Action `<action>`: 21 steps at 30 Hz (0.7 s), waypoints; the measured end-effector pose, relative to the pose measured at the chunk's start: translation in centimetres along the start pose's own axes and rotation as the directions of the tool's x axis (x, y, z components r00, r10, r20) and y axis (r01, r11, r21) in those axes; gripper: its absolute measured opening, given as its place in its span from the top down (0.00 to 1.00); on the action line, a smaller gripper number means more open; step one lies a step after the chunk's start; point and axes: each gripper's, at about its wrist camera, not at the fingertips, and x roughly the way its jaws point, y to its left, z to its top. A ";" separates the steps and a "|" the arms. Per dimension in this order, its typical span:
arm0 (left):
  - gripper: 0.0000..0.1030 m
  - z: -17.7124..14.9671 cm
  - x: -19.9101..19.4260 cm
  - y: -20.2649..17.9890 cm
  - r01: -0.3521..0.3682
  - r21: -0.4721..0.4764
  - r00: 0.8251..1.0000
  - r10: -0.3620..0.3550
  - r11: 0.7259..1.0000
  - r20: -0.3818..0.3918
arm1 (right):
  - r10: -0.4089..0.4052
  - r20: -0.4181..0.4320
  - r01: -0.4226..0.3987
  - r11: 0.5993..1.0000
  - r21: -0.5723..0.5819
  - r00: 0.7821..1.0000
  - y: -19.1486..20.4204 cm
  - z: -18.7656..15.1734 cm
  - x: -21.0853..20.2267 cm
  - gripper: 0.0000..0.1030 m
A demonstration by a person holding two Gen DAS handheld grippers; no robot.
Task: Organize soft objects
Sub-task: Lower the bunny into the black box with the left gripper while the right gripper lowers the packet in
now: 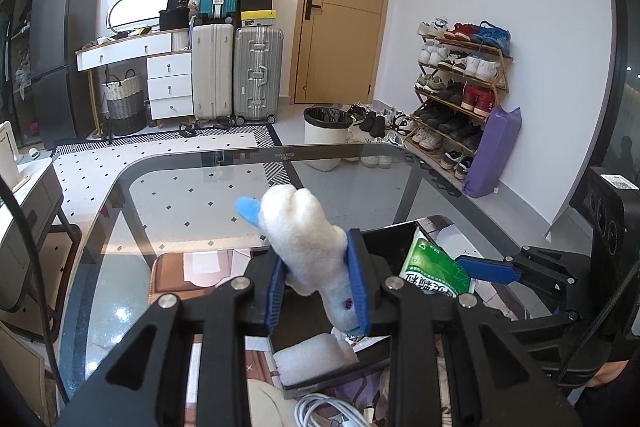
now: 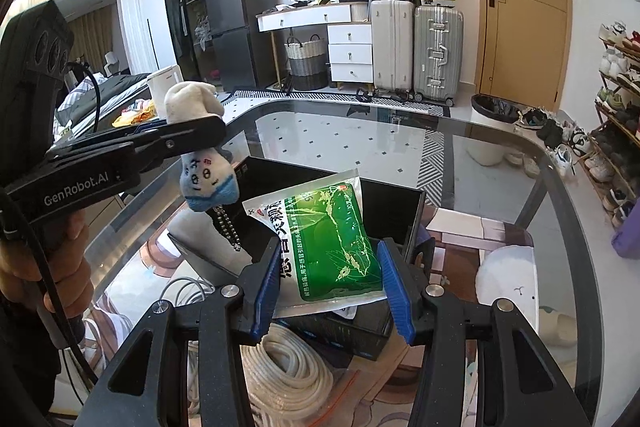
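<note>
We hold a gripper in each hand, both pointing forward and angled downward. Our left gripper [image 1: 318, 291] has its blue-padded fingers [image 1: 357, 283] pinched tight on a small plush toy [image 1: 300, 239]. Our right gripper [image 2: 328, 287] stands partly apart, its fingers [image 2: 394, 291] pressing both sides of a green packet [image 2: 328, 239]. Our left hand [image 2: 44, 267] wraps the handle.

Fuzzy cloth plush toy [image 1: 298, 239]; glossy plastic pouch [image 2: 330, 239]; glass table [image 1: 192, 195].

The box's [image 2: 394, 205] floor is hidden behind the green packet [image 2: 336, 239]; the cable coil [image 2: 286, 373] runs under the right gripper [image 2: 328, 291].
</note>
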 end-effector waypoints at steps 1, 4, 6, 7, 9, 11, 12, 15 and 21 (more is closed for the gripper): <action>0.74 0.0 0.2 0.0 -0.001 0.005 1.000 0.001 1.000 -0.002 | -0.001 -0.002 0.001 1.000 -0.001 1.000 0.0 0.1 0.2 0.54; 0.74 -0.1 0.8 -0.5 -0.008 0.026 1.000 0.008 1.000 -0.006 | -0.004 -0.008 0.004 1.000 -0.003 1.000 -0.2 0.1 0.6 0.54; 0.74 -0.2 1.2 -0.8 -0.011 0.036 1.000 0.012 0.999 -0.012 | -0.002 -0.014 0.002 1.000 -0.008 1.000 -0.2 0.1 1.0 0.54; 0.74 -0.3 1.5 -0.9 -0.013 0.043 1.000 0.014 0.999 -0.020 | 0.000 -0.018 -0.001 1.000 -0.012 1.000 -0.1 0.0 1.1 0.54; 0.74 -0.5 2.0 -1.0 -0.013 0.054 0.999 0.015 0.998 -0.033 | 0.002 -0.016 -0.003 1.000 -0.018 1.000 -0.1 0.0 1.0 0.54; 0.74 -0.7 2.3 -1.1 -0.013 0.061 0.999 0.016 0.998 -0.043 | 0.003 -0.016 -0.004 1.000 -0.017 1.000 -0.2 0.1 1.1 0.54; 0.74 -0.7 2.5 -1.3 -0.016 0.066 0.999 0.019 0.998 -0.047 | 0.003 -0.015 -0.003 1.000 -0.019 1.000 -0.3 0.0 1.2 0.54; 0.74 -1.1 2.9 -1.7 -0.028 0.089 0.998 0.033 0.996 -0.058 | -0.005 -0.017 0.005 0.999 -0.034 1.000 -0.3 0.1 1.4 0.54; 0.74 -1.7 3.6 -2.2 -0.027 0.113 0.995 0.037 0.993 -0.090 | -0.008 -0.023 0.007 0.999 -0.043 1.000 -0.3 0.2 1.8 0.54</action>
